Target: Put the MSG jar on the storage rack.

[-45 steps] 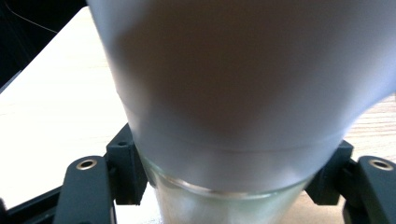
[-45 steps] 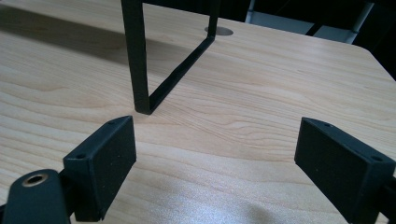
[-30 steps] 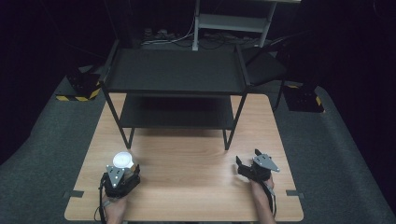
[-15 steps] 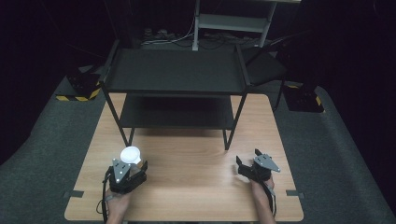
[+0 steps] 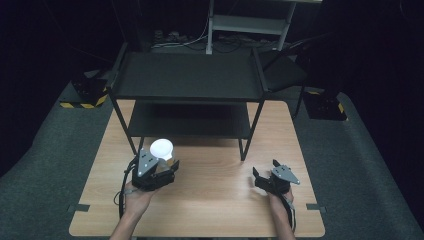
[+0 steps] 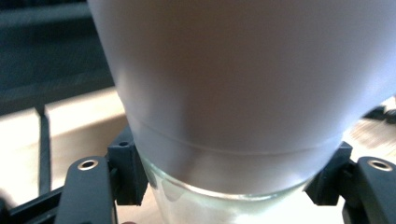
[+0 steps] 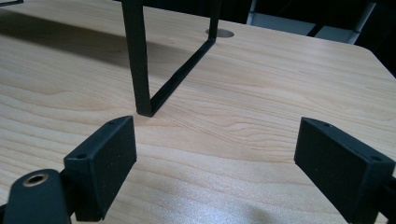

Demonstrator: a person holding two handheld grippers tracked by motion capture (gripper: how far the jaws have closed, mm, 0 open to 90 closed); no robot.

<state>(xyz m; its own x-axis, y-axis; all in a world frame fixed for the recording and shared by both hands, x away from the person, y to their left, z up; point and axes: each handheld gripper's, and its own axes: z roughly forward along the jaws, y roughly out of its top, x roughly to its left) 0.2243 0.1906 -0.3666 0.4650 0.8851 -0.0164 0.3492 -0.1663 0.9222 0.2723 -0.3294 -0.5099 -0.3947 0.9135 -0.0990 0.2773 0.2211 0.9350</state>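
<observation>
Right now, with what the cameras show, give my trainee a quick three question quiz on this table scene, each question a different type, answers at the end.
1. True or false: the right gripper holds something.
2. What does the left gripper grip? A) a white cup B) a spoon C) a cloth
3. Fill in: the black shelf stands on the wooden ____.

Key: 1 false, its jaws stand open over bare wood. 2 A. 3 table.
</observation>
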